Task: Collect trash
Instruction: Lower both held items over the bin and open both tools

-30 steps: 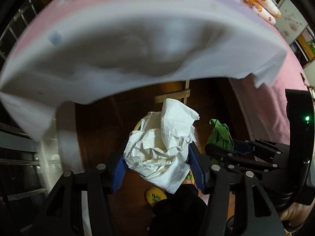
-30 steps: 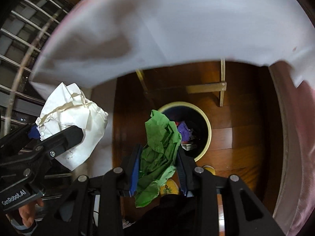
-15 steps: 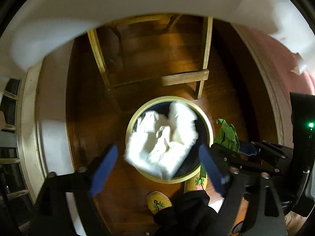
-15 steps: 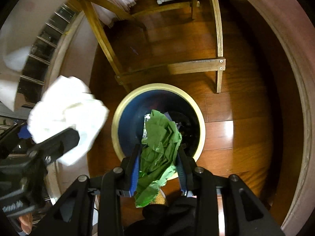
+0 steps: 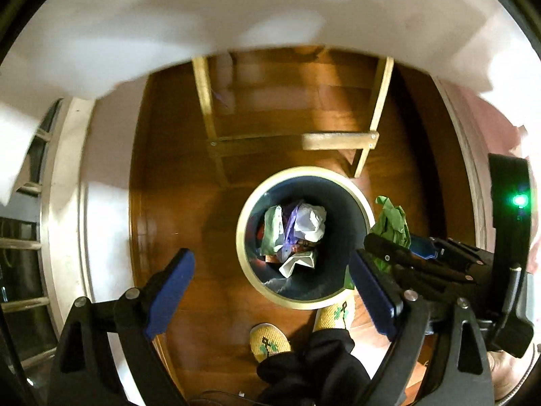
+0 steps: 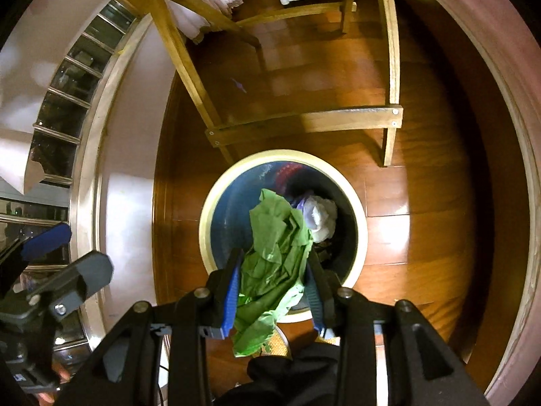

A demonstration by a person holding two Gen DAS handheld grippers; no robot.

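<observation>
A polished brown wooden floor [image 5: 189, 203] fills the middle of both views, with a pale wooden chair frame [image 6: 304, 121] standing across the upper centre. Below it, at centre frame, a round dark-blue bin with a cream rim [image 5: 243, 237] stands on the floor, holding a crumpled white paper wad [image 5: 309, 221] among other scraps. The left gripper [image 5: 274, 291] hangs above the bin at lower frame, its blue-padded jaws spread wide with nothing between them. The right gripper [image 6: 275, 291] has its jaws clamped on a crumpled green paper sheet [image 6: 274, 253] directly over the bin's opening. Two yellow woven slippers [image 5: 270, 341] show at the bottom edge.
</observation>
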